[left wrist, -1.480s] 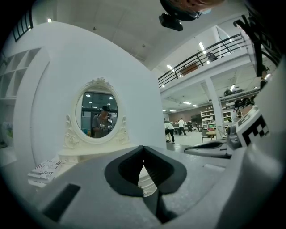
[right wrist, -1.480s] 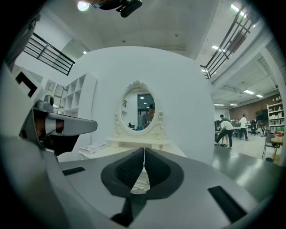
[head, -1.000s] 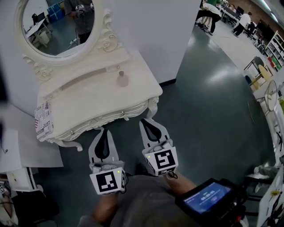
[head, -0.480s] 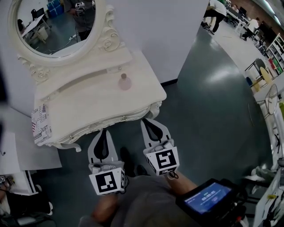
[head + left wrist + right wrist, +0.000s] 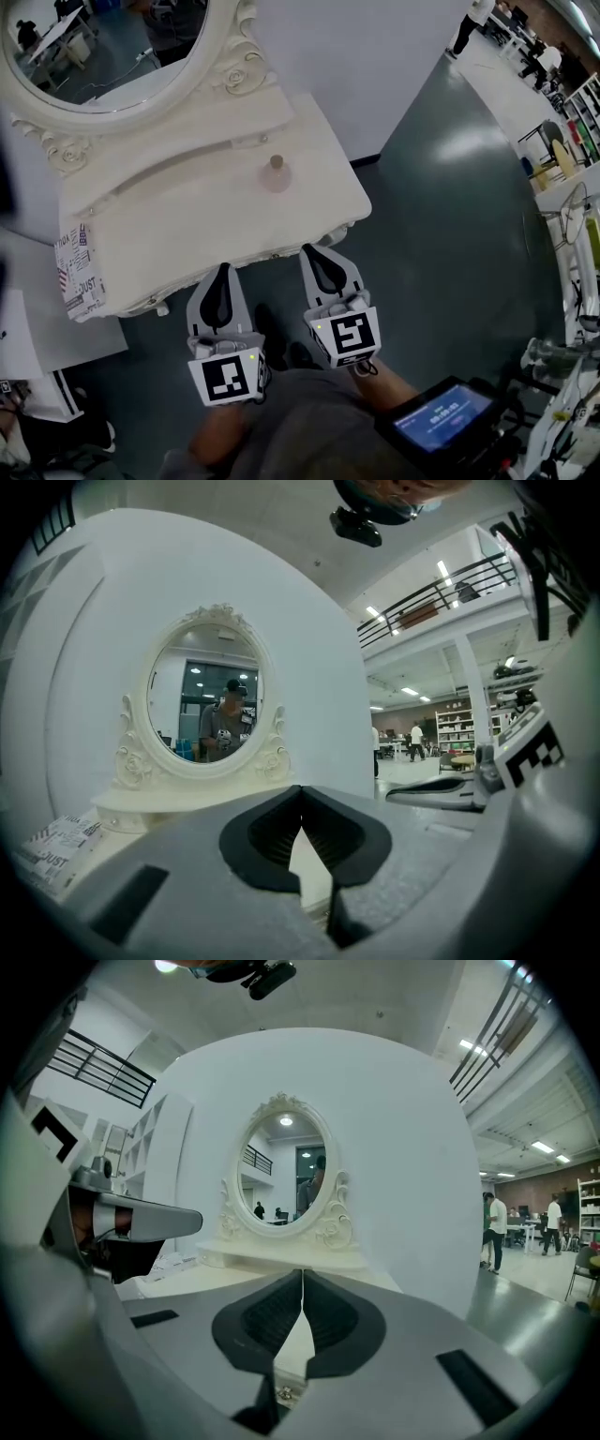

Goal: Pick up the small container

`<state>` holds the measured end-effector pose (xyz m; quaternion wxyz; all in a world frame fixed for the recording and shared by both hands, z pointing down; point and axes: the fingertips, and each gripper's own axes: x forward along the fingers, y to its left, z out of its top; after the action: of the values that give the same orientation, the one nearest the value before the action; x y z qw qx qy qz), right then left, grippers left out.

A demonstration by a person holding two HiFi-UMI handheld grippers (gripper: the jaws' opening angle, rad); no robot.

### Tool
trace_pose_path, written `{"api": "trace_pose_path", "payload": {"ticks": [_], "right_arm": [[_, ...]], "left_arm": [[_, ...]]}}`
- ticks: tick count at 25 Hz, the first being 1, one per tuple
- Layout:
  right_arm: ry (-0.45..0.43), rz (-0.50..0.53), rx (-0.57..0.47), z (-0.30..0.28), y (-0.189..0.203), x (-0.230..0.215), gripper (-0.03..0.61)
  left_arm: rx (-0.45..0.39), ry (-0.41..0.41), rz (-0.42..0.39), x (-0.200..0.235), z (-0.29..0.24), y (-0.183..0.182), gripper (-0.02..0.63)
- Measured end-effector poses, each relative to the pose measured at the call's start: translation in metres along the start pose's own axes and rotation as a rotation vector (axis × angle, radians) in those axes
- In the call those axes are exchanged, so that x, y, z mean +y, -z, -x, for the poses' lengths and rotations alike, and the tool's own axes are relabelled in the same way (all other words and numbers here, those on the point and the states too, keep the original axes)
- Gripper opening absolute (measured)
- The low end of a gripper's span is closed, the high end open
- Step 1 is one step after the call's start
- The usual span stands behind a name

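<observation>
A small pink container (image 5: pixel 276 174) with a round cap stands upright on the white dressing table (image 5: pixel 178 225), toward its right side. Both grippers hover at the table's near edge, well short of the container. My left gripper (image 5: pixel 221 273) is shut and holds nothing; in the left gripper view (image 5: pixel 301 792) its pads meet with only the tabletop behind them. My right gripper (image 5: pixel 324 253) is shut and empty as well, its pads touching in the right gripper view (image 5: pixel 301 1275). Neither gripper view shows the container.
An oval mirror (image 5: pixel 103 47) in a carved white frame rises at the table's back, against a white partition (image 5: pixel 347 56). A printed sheet (image 5: pixel 79 270) lies at the table's left end. Dark green floor (image 5: pixel 450 244) spreads to the right. A handheld screen (image 5: pixel 436 412) sits at lower right.
The table and container have slid down and to the right in the head view, coming closer. Both grippers kept their shut pose and now reach the table's front edge.
</observation>
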<state>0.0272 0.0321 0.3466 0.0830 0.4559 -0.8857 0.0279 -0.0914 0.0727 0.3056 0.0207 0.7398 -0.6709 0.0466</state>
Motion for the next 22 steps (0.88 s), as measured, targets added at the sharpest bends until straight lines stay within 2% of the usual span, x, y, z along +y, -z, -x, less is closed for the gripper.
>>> {"api": "trace_pose_path", "payload": {"ticks": [14,22], "right_arm": [[0.146,0.021,-0.090,-0.069,-0.060,-0.029,0.014],[0.185,0.018,-0.109,-0.085,-0.067,-0.033,0.015]], "left_arm": [[-0.098,0.129,-0.033,0.038,-0.081,-0.051,0.015],[-0.127,0.167,-0.047,0.045,-0.102,-0.056,0.015]]}}
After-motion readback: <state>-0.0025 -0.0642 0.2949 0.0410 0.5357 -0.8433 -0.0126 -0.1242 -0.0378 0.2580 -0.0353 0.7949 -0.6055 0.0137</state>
